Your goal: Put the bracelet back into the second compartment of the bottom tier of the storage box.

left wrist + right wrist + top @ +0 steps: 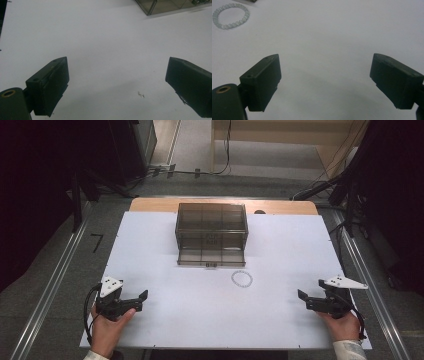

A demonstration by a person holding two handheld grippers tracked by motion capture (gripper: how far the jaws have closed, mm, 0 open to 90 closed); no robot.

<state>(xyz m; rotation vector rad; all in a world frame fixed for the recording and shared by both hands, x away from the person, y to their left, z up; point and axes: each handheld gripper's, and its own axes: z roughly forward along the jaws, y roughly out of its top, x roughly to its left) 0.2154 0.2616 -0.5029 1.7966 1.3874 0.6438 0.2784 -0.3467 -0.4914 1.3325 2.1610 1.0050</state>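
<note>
High view: a smoky clear drawer box (211, 233) is seen at the far middle of the white desk (165, 245), its lowest drawer pulled out toward the near side. A pale bead bracelet (241, 278) is laid flat just near and right of that drawer. The left tongs (141, 300) and the right tongs (302, 298) are held wide and empty at the near corners, well apart from the bracelet.
</note>
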